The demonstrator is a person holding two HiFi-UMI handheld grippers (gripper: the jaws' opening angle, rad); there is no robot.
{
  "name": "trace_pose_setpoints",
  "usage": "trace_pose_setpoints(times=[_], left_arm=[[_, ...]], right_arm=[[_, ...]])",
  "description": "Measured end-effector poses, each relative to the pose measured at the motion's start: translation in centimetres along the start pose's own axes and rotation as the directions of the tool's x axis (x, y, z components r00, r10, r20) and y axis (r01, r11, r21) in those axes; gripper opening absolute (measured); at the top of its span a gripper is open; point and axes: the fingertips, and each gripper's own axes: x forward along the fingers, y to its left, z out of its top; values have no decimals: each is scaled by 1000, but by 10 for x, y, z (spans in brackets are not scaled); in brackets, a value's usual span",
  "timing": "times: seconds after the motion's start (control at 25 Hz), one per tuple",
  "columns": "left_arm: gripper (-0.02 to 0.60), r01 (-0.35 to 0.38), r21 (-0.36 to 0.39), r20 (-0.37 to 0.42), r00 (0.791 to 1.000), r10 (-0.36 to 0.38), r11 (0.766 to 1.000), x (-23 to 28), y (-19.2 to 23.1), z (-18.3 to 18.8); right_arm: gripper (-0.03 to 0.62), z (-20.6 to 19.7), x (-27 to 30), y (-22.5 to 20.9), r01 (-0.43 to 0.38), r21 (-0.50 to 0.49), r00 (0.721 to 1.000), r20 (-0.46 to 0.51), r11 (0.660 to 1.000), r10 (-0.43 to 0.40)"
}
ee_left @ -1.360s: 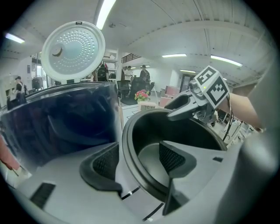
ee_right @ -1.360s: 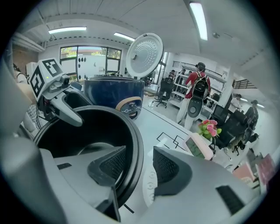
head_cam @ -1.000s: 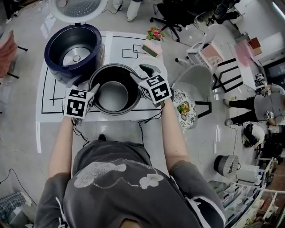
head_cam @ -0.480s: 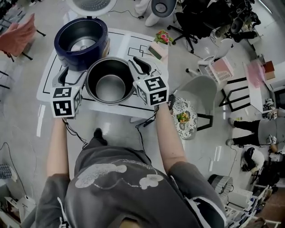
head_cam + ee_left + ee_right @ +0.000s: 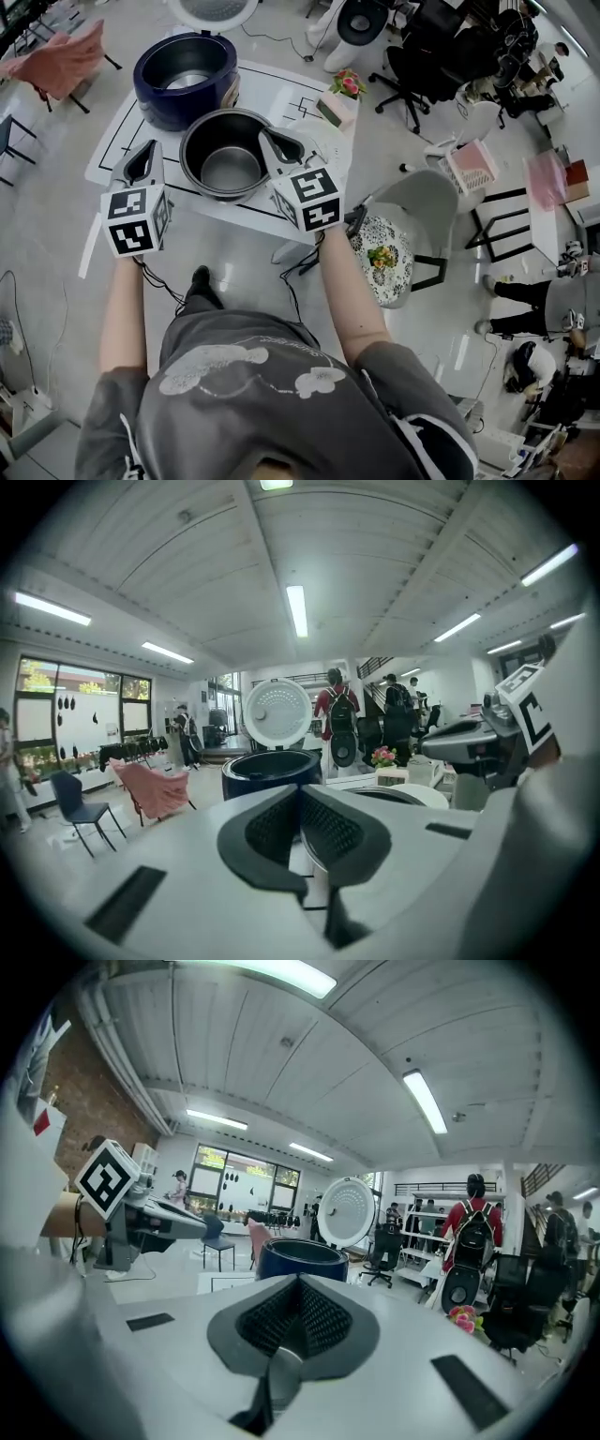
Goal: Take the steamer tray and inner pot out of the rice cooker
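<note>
With the inner pot (image 5: pixel 225 155) on the tabletop (image 5: pixel 234 204) just near of the empty rice cooker (image 5: pixel 185 66) and the white steamer tray (image 5: pixel 328 142) at its right, we judge the task done, our left tongs (image 5: pixel 142 162) and right tongs (image 5: pixel 279 150) having just closed on nothing.

— Is this a home kitchen you're working in?

— No, you're in a big open lab or workroom. Strip lights (image 5: pixel 297 609) run across a high ceiling. Your table (image 5: pixel 272 98) at twelve o'clock carries taped black lines. Swivel chairs (image 5: pixel 427 47) crowd two o'clock. White shelving (image 5: pixel 422 1218) and tall windows (image 5: pixel 75 691) line the walls, and people with backpacks (image 5: pixel 335 703) stand about.
</note>
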Motion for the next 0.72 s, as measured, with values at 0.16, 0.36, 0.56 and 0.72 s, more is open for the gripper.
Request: trace_pose_setpoints(times=[0.16, 0.36, 0.56, 0.72], left_arm=[[8, -6, -34, 6, 1000, 7, 999, -29, -23, -11], [8, -22, -49, -3, 1000, 22, 999, -65, -49, -27], [8, -23, -48, -40, 999, 22, 999, -89, -66, -45], [8, -17, -48, -65, 998, 14, 999, -91, -77, -54]], right_arm=[[28, -15, -27, 15, -46, -58, 998, -46, 997, 43], [28, -25, -64, 21, -57, -50, 997, -51, 997, 55], [28, -29, -88, 29, -56, -16, 998, -30, 998, 56], [28, -37, -96, 33, -71, 7, 997, -32, 997, 71]])
